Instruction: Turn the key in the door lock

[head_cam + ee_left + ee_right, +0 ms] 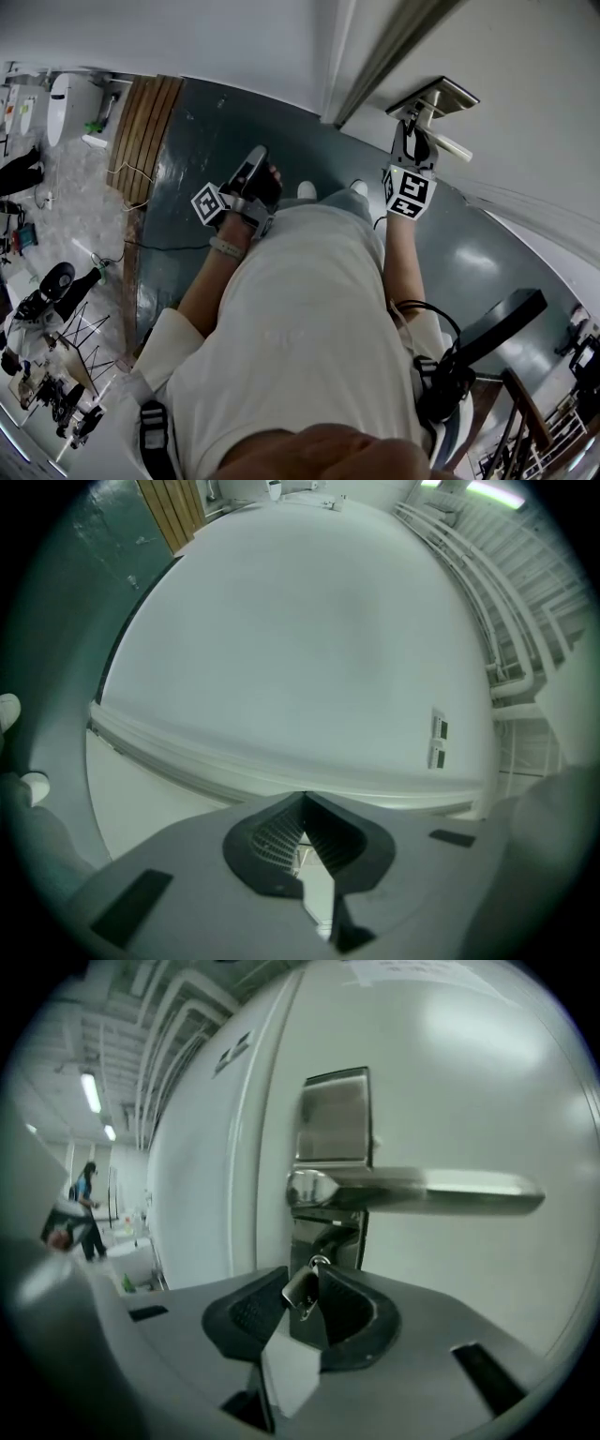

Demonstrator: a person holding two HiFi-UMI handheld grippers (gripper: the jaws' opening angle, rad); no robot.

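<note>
A silver lever handle [422,1190] sits on a steel lock plate [333,1115] fixed to the white door [450,1054]. Below the handle, the key [302,1290] is in the keyhole. My right gripper [306,1286] is shut on the key's bow, which stands tilted between the dark pads. In the head view, the right gripper [412,141] reaches up to the lock plate [441,97] just under the handle [452,147]. My left gripper [255,161] hangs back from the door over the floor. Its jaws [302,803] are shut with nothing between them, and they face a white wall.
The door frame [375,56] runs along the door's edge. A dark green floor [187,187] lies below, with a wooden strip [145,122] and cluttered gear [47,309] to the left. A person [86,1206] stands far off down the corridor. Two small wall plates [439,742] are visible.
</note>
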